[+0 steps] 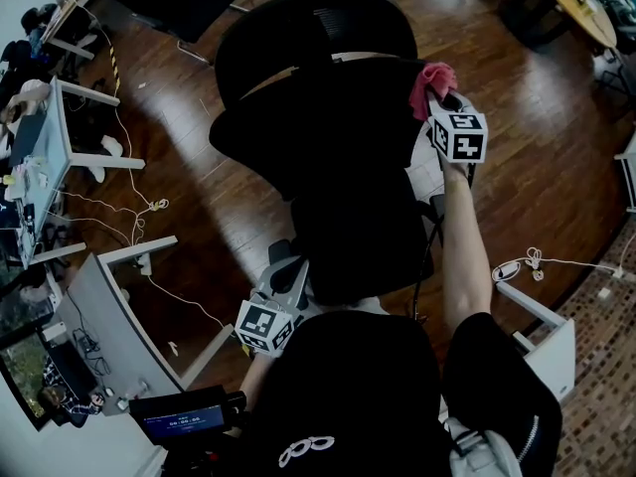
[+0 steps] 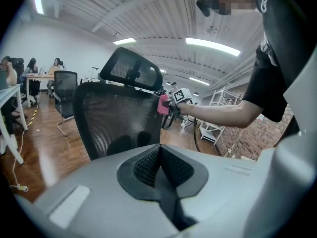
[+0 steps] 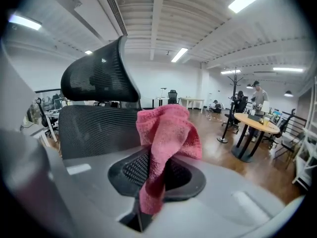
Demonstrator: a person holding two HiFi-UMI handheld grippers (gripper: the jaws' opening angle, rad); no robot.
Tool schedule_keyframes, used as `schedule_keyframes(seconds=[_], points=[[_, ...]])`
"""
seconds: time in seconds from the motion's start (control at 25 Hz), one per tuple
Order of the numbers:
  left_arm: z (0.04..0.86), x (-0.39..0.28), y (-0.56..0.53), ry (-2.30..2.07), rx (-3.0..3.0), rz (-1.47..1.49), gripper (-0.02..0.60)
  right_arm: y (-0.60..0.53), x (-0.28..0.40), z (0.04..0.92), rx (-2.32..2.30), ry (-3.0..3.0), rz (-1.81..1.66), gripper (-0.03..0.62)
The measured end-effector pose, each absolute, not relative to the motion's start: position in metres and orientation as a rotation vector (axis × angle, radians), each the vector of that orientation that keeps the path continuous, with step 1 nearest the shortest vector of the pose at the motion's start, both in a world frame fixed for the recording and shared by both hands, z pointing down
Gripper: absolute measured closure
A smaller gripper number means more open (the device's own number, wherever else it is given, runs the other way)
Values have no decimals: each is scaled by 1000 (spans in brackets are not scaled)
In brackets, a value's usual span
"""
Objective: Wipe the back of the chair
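Observation:
A black mesh office chair stands before me, its back (image 1: 328, 137) under the headrest (image 1: 318, 28). My right gripper (image 1: 437, 99) is at the right edge of the chair back, shut on a pink cloth (image 1: 433, 79). In the right gripper view the cloth (image 3: 166, 133) hangs from the shut jaws of the right gripper (image 3: 153, 163), just right of the mesh back (image 3: 96, 128). My left gripper (image 1: 298, 274) hangs low behind the chair, near my body. In the left gripper view the left gripper (image 2: 159, 153) is shut on nothing, pointing at the chair back (image 2: 116, 123).
White desks (image 1: 45, 157) and cables (image 1: 149, 207) lie on the wooden floor to the left. Another desk corner (image 1: 542, 336) is at the right. A round table (image 3: 255, 123) with people stands far right. A second chair (image 2: 64, 88) and shelving (image 2: 215, 115) stand beyond.

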State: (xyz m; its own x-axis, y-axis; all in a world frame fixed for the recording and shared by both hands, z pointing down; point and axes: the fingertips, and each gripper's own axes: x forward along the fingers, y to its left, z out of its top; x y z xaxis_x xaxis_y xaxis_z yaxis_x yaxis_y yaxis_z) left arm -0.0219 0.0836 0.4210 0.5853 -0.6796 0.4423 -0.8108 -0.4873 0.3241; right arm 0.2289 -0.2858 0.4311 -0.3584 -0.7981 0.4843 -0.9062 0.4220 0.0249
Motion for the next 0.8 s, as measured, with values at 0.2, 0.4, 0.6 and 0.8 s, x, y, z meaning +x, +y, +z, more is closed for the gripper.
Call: schedule_keyframes(seconds=[0.2, 0.4, 0.6, 0.8], points=[[419, -24, 84, -1197, 2307, 343, 594, -282, 254, 439, 1510, -2136, 276, 545], [422, -29, 89, -1205, 2298, 337, 594, -273, 231, 452, 1463, -2123, 246, 545], [422, -45, 95, -1227, 2280, 325, 594, -259, 169, 461, 1344, -2173, 224, 545], [422, -66, 105, -1267, 2257, 308, 594, -241, 99, 471, 1226, -2232, 215, 545]])
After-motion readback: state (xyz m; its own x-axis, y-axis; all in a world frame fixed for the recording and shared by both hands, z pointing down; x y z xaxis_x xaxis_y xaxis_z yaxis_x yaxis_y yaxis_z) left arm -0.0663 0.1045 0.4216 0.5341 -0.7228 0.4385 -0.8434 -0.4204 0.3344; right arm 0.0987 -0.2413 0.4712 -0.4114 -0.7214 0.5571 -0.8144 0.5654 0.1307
